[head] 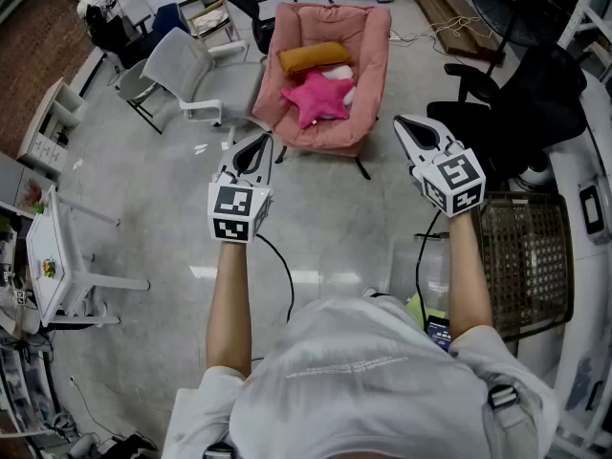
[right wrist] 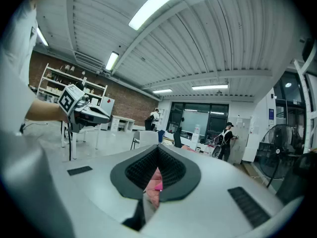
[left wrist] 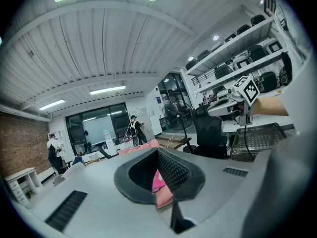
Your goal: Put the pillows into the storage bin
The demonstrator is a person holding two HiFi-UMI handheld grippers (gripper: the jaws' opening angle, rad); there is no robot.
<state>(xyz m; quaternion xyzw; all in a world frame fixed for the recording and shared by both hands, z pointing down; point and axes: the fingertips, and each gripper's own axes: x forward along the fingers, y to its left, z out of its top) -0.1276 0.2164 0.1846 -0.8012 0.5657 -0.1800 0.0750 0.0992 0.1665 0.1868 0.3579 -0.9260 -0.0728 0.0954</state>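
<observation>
The pink star pillow (head: 318, 98) lies flat, far out in front of both pairs of jaws. The orange pillow (head: 314, 56) lies just past it. The brown woven bin (head: 524, 261) stands open-topped behind the jaws of the right gripper (head: 413, 134), off to the right.

Holds the left gripper (head: 252, 153) at centre left of the head view and the right gripper (head: 413, 130) at centre right, roughly level and well apart, tips pointing toward the top of the frame. Stretches the bare left forearm (head: 228, 304) and right forearm (head: 469, 275) up from the lower frame. Has both pairs of jaws closed together, gripping nothing.
</observation>
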